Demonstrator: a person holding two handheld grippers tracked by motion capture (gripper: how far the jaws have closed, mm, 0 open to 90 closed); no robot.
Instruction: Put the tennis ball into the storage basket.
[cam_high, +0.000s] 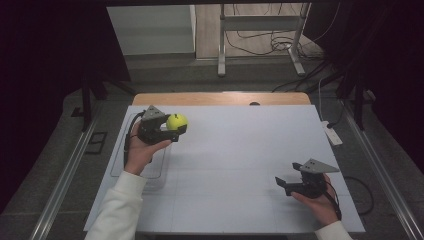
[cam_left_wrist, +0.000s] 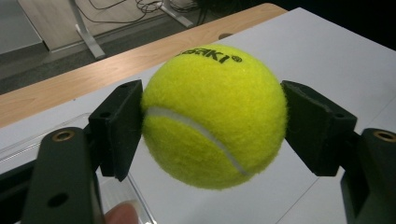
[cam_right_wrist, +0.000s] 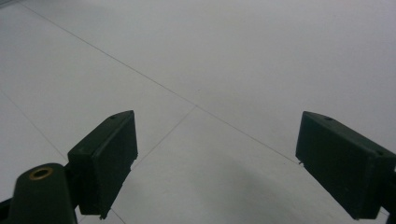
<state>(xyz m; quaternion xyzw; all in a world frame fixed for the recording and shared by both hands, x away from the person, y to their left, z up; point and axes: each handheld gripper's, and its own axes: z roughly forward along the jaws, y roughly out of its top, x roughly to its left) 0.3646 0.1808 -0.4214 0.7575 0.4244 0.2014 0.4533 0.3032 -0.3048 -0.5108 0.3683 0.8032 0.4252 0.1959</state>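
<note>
- Nearest the person, the right gripper (cam_high: 286, 184) is held low over the white table sheet (cam_high: 240, 150) at the right, its jaws spread wide and empty, with bare sheet seen between them in the right gripper view.
- A collision is judged unlikely from that side, since the right gripper is well apart from the ball; a sudden sweep leftward would be needed for trouble.
- Farther along, on the left, the tennis ball (cam_left_wrist: 214, 115) is clamped in the left gripper (cam_high: 176, 131), 1 black pad (cam_left_wrist: 119, 126) pressed on each side, and it is carried clear of the sheet.
- A slip is judged the main risk: the ball is round and felted, and it is pinched across its middle alone, so a loosened squeeze or a sharp tilt could let it drop, bounce and roll off the table.
- A clear tray (cam_high: 120, 170) is outlined on the sheet beneath the left hand (cam_high: 140, 152); a ball released off its centre could clip the rim and skip away.
- At the far edge, a wooden table strip (cam_high: 220, 98) is seen, offering no lip to stop a rolling ball.
- Counted: 1 tennis ball, 2 grippers, 1 clear tray, 1 white sheet.
</note>
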